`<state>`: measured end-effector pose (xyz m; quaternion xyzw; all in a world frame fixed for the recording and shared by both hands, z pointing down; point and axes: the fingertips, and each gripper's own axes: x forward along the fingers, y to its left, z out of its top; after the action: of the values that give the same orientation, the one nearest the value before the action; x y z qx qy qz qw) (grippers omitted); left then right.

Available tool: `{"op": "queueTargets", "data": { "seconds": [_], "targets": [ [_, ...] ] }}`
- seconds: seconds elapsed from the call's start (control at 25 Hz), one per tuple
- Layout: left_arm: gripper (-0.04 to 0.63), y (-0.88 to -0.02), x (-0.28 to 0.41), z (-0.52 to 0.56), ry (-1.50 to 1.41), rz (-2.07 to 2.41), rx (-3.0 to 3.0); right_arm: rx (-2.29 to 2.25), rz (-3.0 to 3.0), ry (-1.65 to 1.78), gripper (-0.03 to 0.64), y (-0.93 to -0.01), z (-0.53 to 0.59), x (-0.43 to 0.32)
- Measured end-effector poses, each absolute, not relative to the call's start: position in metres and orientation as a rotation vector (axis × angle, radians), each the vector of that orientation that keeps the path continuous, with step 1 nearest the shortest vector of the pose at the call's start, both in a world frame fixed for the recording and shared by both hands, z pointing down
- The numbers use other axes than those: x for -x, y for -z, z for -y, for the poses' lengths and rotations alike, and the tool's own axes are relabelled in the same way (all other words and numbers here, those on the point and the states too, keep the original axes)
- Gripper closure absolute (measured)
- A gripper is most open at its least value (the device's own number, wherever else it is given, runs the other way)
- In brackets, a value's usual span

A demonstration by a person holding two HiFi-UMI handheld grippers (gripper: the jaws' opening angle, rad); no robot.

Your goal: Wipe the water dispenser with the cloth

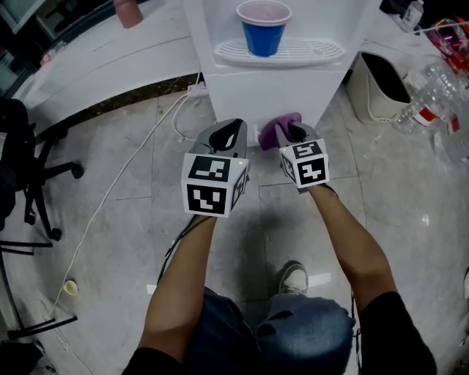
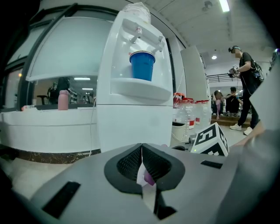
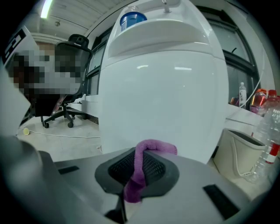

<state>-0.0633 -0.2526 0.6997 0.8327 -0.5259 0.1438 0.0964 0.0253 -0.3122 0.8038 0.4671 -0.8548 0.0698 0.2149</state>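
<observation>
The white water dispenser [image 1: 275, 91] stands straight ahead, with a blue cup [image 1: 264, 29] on its drip tray [image 1: 308, 53]. My right gripper [image 1: 292, 136] is shut on a purple cloth [image 1: 277, 130], held close to the dispenser's lower front panel; whether the cloth touches the panel cannot be told. In the right gripper view the cloth [image 3: 141, 168] hangs through the jaws of the right gripper [image 3: 142, 154] before the panel [image 3: 162, 100]. My left gripper [image 1: 229, 139] is beside it, shut and empty. In the left gripper view the left gripper [image 2: 141, 151] faces the dispenser [image 2: 131, 118] and cup [image 2: 142, 65].
A cream bin [image 1: 377, 91] and clear bottles [image 1: 432, 88] stand right of the dispenser. A white cable [image 1: 124, 176] runs over the floor at left, past an office chair [image 1: 29, 176]. A white counter with a pink bottle [image 1: 128, 11] lies behind. People stand far off [image 2: 243, 87].
</observation>
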Motion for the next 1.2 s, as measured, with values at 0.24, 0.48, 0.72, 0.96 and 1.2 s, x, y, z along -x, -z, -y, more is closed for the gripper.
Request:
{"op": "queueTargets", "data": {
  "seconds": [0.24,0.48,0.72,0.96,1.2],
  "targets": [
    [0.569,-0.708,0.043,0.260,-0.434,1.521,-2.476,-1.372,2.312,-0.214,0.584,-0.807,0.321,-0.077],
    [0.569,-0.714,0.022,0.265,-0.446,1.471,-2.491,-1.442,2.268,-0.231,0.584,-0.804,0.328,-0.118],
    [0.569,-0.703,0.007,0.268,-0.457,1.450,-2.522,-1.465,2.260,-0.236,0.584,-0.787,0.328,-0.137],
    [0.569,-0.669,-0.022,0.265,-0.472,1.425,-2.552,-1.429,2.319,-0.192,0.584,-0.719,0.313,-0.133],
    [0.569,-0.603,-0.026,0.260,-0.487,1.396,-2.525,-1.420,2.341,-0.200,0.584,-0.630,0.293,-0.131]
  ]
}}
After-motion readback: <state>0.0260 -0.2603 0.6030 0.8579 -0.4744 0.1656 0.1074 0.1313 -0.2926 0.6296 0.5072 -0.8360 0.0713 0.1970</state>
